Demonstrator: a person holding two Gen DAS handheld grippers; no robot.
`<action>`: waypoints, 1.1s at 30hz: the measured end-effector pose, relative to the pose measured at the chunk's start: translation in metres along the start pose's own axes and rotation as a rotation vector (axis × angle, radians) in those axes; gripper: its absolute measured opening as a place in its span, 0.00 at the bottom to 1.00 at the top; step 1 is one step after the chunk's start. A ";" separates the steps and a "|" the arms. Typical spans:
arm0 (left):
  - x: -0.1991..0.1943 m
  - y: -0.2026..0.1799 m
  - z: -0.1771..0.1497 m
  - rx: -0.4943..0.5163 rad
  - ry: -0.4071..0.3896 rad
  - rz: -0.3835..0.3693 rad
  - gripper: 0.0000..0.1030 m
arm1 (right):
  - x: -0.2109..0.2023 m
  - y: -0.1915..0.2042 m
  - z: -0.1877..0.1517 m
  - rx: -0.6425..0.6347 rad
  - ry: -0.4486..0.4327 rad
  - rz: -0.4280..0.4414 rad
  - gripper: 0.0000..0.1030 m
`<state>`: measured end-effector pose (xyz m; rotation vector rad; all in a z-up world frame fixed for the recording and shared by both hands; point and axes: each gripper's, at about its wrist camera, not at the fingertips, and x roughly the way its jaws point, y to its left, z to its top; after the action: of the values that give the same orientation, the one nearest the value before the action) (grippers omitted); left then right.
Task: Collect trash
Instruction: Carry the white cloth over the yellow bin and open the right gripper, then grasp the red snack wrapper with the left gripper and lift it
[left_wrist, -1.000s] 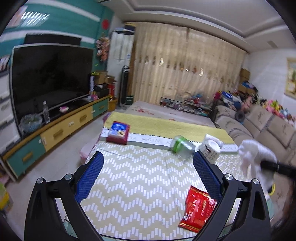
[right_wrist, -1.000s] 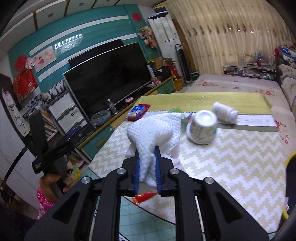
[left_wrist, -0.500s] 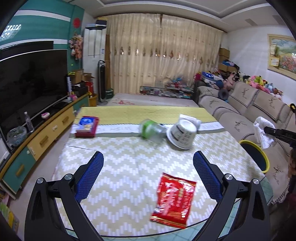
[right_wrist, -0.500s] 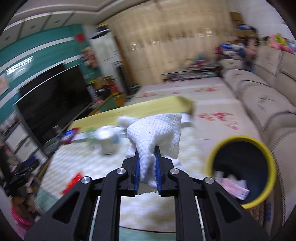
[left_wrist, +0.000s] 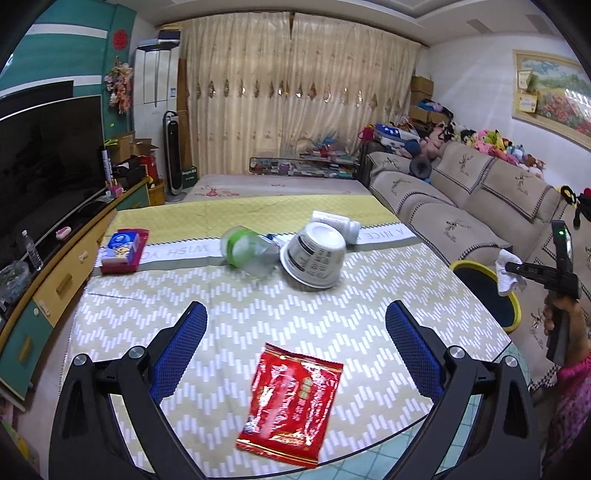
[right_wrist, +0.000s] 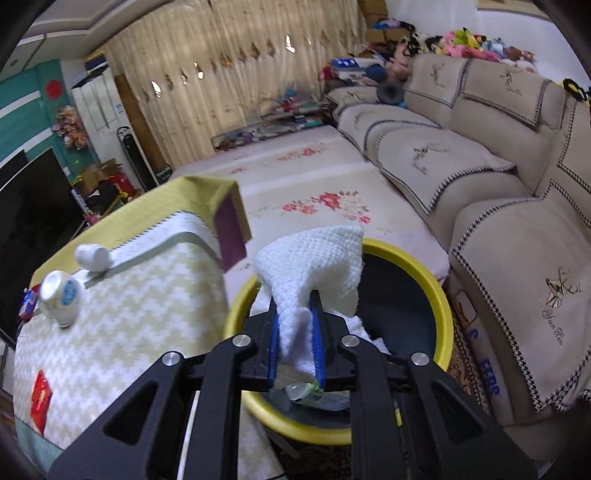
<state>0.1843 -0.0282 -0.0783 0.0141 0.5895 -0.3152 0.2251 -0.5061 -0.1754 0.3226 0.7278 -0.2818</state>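
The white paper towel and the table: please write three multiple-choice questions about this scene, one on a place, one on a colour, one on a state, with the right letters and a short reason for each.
1. Where is the white paper towel?
A. flat on the table
B. over the bin
C. on the sofa

2. What colour is the rim of the bin?
A. yellow
B. blue
C. white

3. How is the left gripper?
A. shut on the red packet
B. shut on the cup
C. open, holding nothing

Answers:
1 B: the right gripper pinches the towel above the bin's mouth.
2 A: the rim is yellow around a dark inside.
3 C: its fingers stand wide apart above the table, and the red packet lies untouched.
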 end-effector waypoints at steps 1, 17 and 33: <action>0.003 -0.003 0.000 0.005 0.007 -0.002 0.93 | 0.006 -0.002 0.000 0.003 0.005 -0.007 0.15; 0.040 -0.018 -0.018 0.109 0.164 -0.021 0.93 | -0.005 -0.004 -0.008 0.035 -0.029 -0.001 0.52; 0.089 -0.009 -0.055 0.253 0.400 0.056 0.93 | 0.001 0.008 -0.020 0.034 0.012 0.061 0.53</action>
<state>0.2218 -0.0573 -0.1724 0.3430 0.9409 -0.3327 0.2166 -0.4911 -0.1884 0.3782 0.7242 -0.2349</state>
